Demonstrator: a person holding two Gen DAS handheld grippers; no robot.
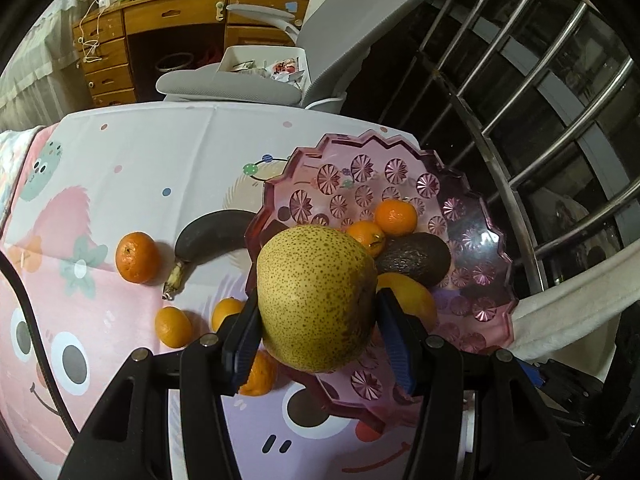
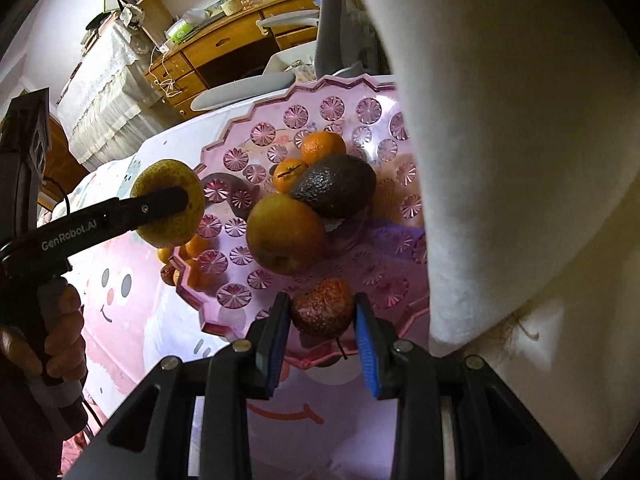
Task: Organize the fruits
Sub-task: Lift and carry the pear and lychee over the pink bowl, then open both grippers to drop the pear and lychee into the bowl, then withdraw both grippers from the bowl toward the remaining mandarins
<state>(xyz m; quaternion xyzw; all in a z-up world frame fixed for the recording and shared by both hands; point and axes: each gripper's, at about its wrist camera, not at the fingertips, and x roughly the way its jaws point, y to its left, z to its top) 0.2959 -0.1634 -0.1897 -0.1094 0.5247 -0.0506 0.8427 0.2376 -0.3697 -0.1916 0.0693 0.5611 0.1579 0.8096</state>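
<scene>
Pear (image 1: 316, 300) clamped in left claw (image 1: 316, 320) over tray (image 1: 472, 248).

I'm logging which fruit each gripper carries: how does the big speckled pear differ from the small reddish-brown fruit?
The speckled yellow-green pear is far bigger than the wrinkled reddish-brown fruit. The pear sits in the left hand-held gripper, the reddish-brown fruit in the right hand-held gripper. Both are clamped between blue pads over the pink scalloped plastic tray.

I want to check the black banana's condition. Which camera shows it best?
The left wrist view: the blackened banana lies on the cartoon tablecloth beside the pink dish, its stem end showing, though the pear covers its far end. The right wrist view shows no banana.
</scene>
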